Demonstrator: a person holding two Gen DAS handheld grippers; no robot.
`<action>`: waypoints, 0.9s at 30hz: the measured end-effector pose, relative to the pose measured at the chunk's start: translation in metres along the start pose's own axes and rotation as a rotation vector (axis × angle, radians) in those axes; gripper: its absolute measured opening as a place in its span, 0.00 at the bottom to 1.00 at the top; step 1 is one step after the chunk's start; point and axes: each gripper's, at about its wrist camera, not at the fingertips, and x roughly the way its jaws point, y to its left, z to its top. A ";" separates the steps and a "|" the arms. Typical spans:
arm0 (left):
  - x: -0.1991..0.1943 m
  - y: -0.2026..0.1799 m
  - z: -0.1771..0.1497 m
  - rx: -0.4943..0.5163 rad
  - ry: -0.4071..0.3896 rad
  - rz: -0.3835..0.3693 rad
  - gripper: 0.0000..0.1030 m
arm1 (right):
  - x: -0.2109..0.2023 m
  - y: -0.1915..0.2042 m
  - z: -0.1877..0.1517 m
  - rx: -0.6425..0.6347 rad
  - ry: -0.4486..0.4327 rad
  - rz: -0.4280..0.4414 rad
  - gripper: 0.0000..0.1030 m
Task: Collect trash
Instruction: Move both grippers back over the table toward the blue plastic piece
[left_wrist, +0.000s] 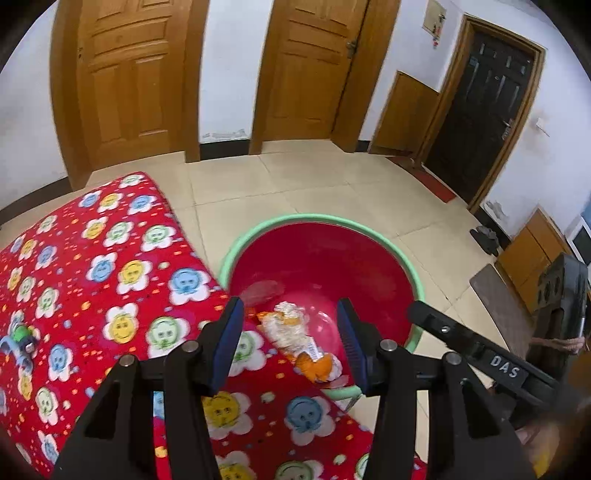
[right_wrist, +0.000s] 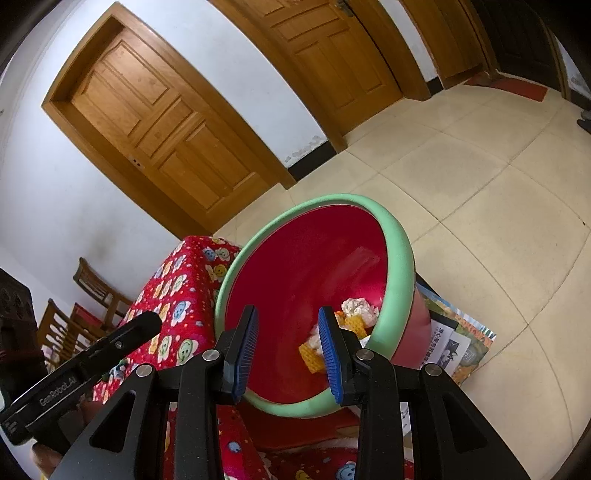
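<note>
A red basin with a green rim (left_wrist: 317, 218) (right_wrist: 399, 258) stands beside the cloth-covered table. In its bottom lies trash: a crumpled white-and-orange wrapper (left_wrist: 295, 332), a white paper ball (right_wrist: 360, 308) and yellow-orange pieces (right_wrist: 314, 356). My left gripper (left_wrist: 290, 306) hangs open over the basin at the table's edge; the wrapper shows between its blue pads (left_wrist: 231, 332) but touches neither. My right gripper (right_wrist: 288, 310) reaches over the basin's near rim with its pads apart and nothing pressed between them. One finger of it (left_wrist: 443, 328) shows at the basin's right rim.
The table carries a red cloth with smiley flowers (left_wrist: 110, 277) (right_wrist: 177, 295); a small green-and-blue toy (left_wrist: 20, 338) lies on it. Printed papers (right_wrist: 454, 339) lie on the tiled floor under the basin. A floor mat (left_wrist: 495, 295), wooden chairs (right_wrist: 92, 291) and doors stand around.
</note>
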 end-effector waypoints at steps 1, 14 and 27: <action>-0.002 0.003 0.000 -0.008 -0.001 0.005 0.50 | -0.001 0.001 0.000 -0.003 -0.001 0.002 0.33; -0.036 0.087 -0.011 -0.180 -0.038 0.149 0.50 | -0.002 0.028 -0.004 -0.053 0.016 0.016 0.34; -0.071 0.178 -0.033 -0.347 -0.081 0.293 0.50 | 0.007 0.060 -0.011 -0.112 0.046 0.023 0.40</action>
